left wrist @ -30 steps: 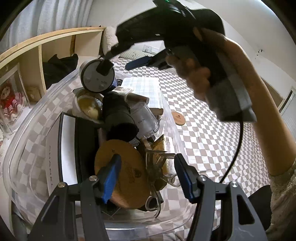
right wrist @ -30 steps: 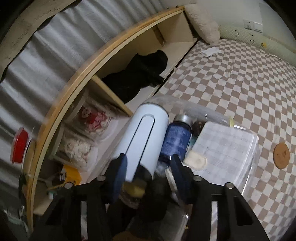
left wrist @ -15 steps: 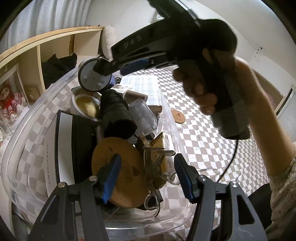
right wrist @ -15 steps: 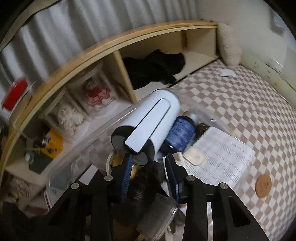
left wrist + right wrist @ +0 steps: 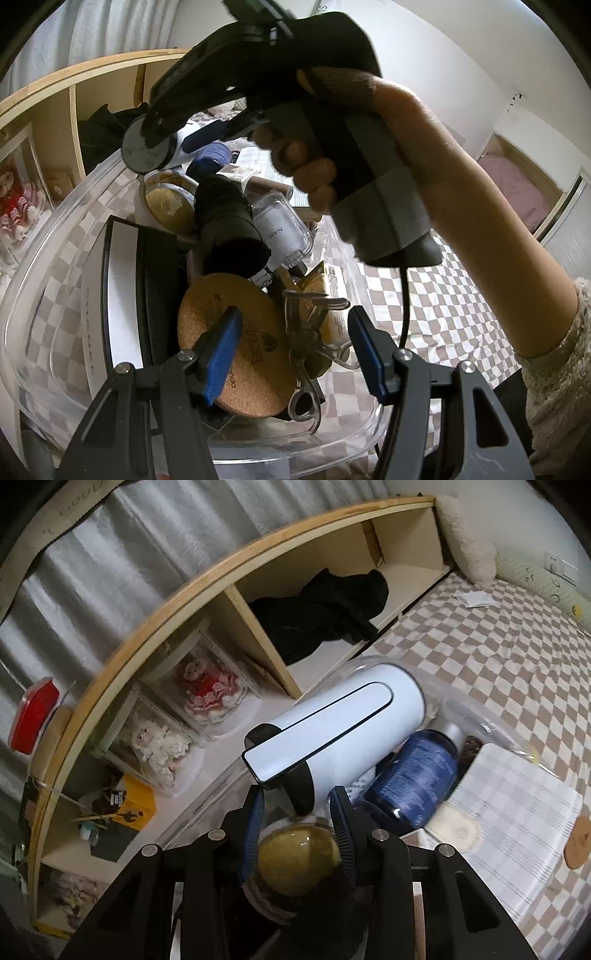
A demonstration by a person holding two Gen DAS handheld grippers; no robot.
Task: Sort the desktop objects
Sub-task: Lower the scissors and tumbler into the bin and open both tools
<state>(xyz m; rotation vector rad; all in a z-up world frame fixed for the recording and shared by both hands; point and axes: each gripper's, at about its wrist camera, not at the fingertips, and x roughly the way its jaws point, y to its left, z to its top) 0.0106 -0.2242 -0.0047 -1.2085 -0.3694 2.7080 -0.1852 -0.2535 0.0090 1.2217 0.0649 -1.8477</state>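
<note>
A clear plastic bin (image 5: 55, 258) on the checkered surface holds several desktop objects: a cork coaster (image 5: 236, 347), metal clips (image 5: 306, 332), a black cylinder (image 5: 229, 225), a round tin (image 5: 166, 195), a blue bottle (image 5: 413, 775) and a white box (image 5: 118, 295). My right gripper (image 5: 297, 808) is shut on the black base of a white cylindrical device (image 5: 340, 734) and holds it tilted over the bin's far end; it also shows in the left wrist view (image 5: 147, 144). My left gripper (image 5: 291, 354) is open and empty just above the coaster and clips.
A wooden shelf unit (image 5: 258, 583) stands behind the bin with black cloth (image 5: 325, 613), dolls in clear cases (image 5: 210, 690) and a red lid (image 5: 33, 716). A second cork coaster (image 5: 578, 842) lies on the checkered surface (image 5: 517, 646) to the right. A notebook (image 5: 517, 812) lies across the bin.
My right gripper has lifted the white device up from among the bin's contents and tilted it. The right hand has come closer to the left camera. My left gripper has stayed in place.
</note>
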